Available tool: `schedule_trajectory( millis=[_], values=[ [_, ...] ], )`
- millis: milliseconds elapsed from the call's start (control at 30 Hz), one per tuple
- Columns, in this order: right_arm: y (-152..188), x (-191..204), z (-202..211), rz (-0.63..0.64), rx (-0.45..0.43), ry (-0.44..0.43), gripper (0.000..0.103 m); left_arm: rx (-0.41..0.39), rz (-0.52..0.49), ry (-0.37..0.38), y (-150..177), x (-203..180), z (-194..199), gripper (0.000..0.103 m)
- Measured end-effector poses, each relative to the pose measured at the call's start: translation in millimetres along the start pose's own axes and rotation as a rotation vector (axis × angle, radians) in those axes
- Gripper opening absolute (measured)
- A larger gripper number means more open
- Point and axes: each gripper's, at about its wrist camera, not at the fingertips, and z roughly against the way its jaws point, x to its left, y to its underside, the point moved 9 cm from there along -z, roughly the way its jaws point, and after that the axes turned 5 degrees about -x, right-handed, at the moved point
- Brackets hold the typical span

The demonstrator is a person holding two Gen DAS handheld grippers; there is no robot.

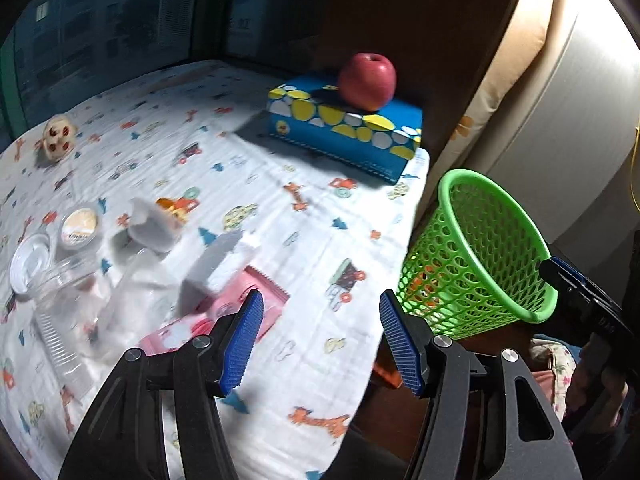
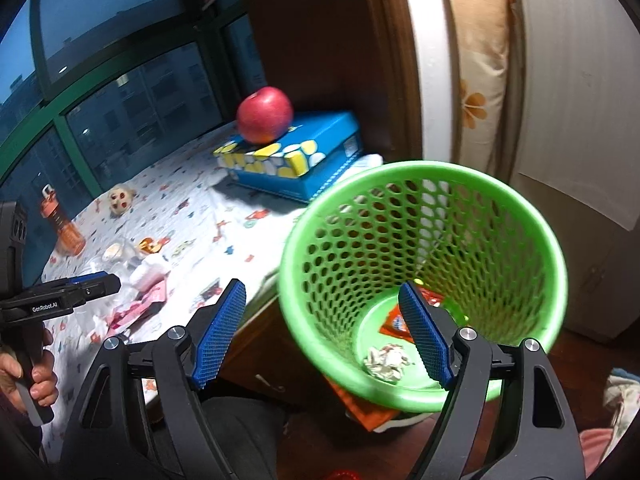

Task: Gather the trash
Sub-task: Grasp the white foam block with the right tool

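Left gripper [image 1: 322,340] jaws apart and empty over blurred pink wrapper [image 1: 224,316] near cloth edge, right gripper [image 2: 324,332] jaws apart at green mesh plastic basket [image 2: 424,184], crumpled paper [image 2: 386,362] inside.

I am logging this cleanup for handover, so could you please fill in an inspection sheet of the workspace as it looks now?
Surface: table under a white printed cloth.
Job's things: green basket off the table's edge, holding a paper ball and an orange wrapper; on the cloth remain a pink wrapper, white tissues, clear cups and a small tub.
Clutter: apple on a blue box, toy, orange bottle.
Grippers: left tongs open, empty, over the cloth's edge; right tongs open, empty, at the basket.
Cables: a yellow cord at the right edge.
Surroundings: window, flowered pillow.
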Motion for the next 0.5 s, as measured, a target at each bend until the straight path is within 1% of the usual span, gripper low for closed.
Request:
schedule_trajectory(
  millis=[233, 333, 433, 500],
  values=[
    [1.3, 54.1, -25.2, 0.071, 0.035, -0.082, 0.081, -0.005, 0.074, -0.070, 23.4, 58.2, 21.6, 0.058],
    [2.8, 78.7, -37.8, 0.103, 0.054, -0.120, 0.084, -0.007, 0.097, -0.091, 31.5, 75.8, 28.7, 0.058],
    [4.9, 103.8, -52.0, 0.137, 0.081, -0.165, 0.085, -0.005, 0.119, -0.113, 41.4, 90.5, 36.9, 0.061],
    [7.1, 119.8, -60.9, 0.169, 0.096, -0.189, 0.086, -0.005, 0.133, -0.124, 47.0, 99.3, 42.0, 0.061]
  ],
)
